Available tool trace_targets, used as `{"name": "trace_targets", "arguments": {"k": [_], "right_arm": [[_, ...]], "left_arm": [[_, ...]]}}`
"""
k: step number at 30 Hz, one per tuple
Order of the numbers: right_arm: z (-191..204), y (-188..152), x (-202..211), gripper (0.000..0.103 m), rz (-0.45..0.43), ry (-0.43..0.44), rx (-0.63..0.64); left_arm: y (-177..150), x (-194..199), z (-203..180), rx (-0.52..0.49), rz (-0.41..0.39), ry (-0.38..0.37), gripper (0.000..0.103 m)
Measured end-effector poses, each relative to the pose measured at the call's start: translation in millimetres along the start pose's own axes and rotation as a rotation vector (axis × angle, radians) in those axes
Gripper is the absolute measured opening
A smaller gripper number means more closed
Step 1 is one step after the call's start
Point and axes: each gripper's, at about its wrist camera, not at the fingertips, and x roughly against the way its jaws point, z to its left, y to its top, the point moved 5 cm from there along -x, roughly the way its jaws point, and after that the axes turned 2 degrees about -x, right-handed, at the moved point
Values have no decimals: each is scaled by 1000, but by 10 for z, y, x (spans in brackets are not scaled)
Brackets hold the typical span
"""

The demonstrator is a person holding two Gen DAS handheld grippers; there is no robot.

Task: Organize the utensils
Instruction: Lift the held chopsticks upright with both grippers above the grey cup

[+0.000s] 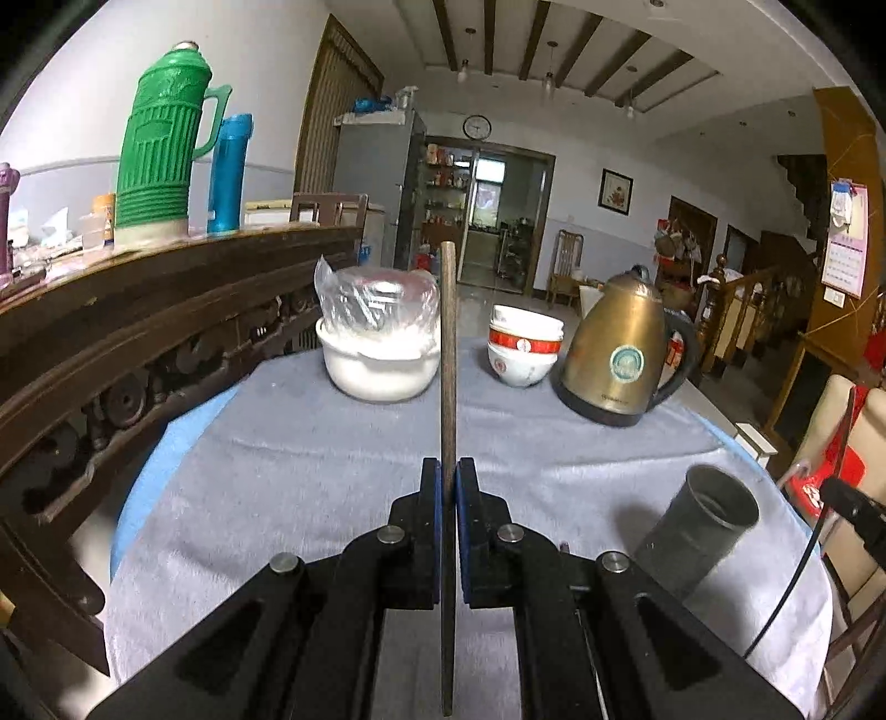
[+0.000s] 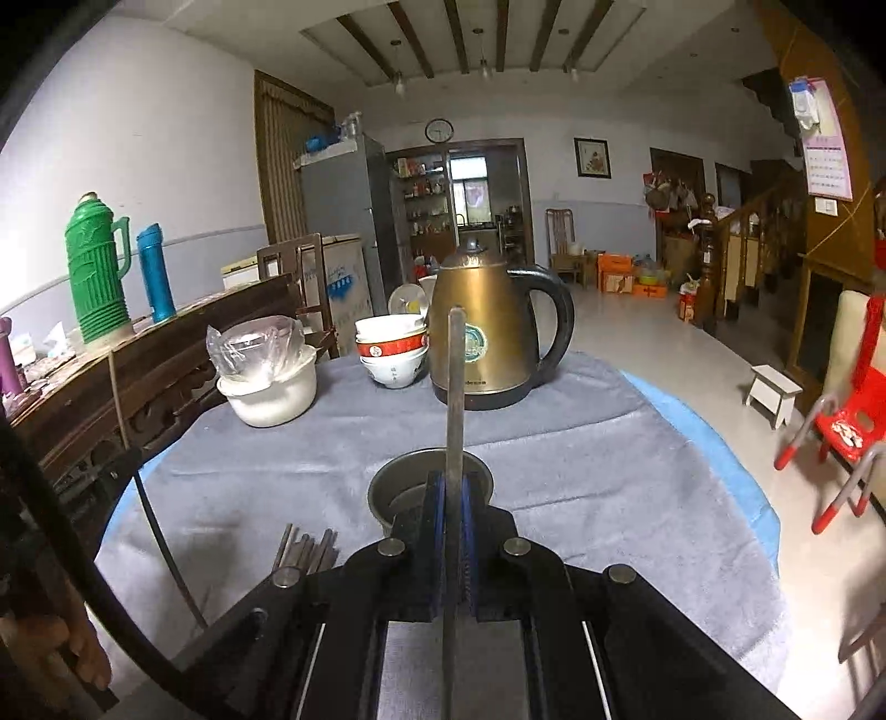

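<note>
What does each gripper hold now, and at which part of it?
The left gripper clamps a brown chopstick partway along its shaft. The right gripper clamps a grey chopstick the same way; both ends stick out.

Pale walls, a beamed ceiling, a glossy tiled floor and a round wall clock.

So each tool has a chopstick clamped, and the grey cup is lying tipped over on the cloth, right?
Not quite. Each tool, left tool and right tool, does clamp a chopstick, but the grey cup stands upright, mouth up, as the right wrist view shows.
</note>
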Motion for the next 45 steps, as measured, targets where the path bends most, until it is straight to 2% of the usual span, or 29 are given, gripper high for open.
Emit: {"name": "trace_targets", "arguments": {"k": [4,13,22,30,45], "right_arm": [[35,-84,128,6,3,12,10],[-40,-226,438,6,18,34,-25],[-75,-233,475,6,16,45,-53],[-89,-101,593,6,-31,58,-66],[-29,-66,620,6,-39,129,-90]], "left_arm": [[-49,254,24,-10,-20,-6,5],[-127,600,131,47,19,-77,5],[-104,606,217,129,55,-123,5],[79,699,240,191,31,-170,5],[180,785,211,230,21,-196,5]]}}
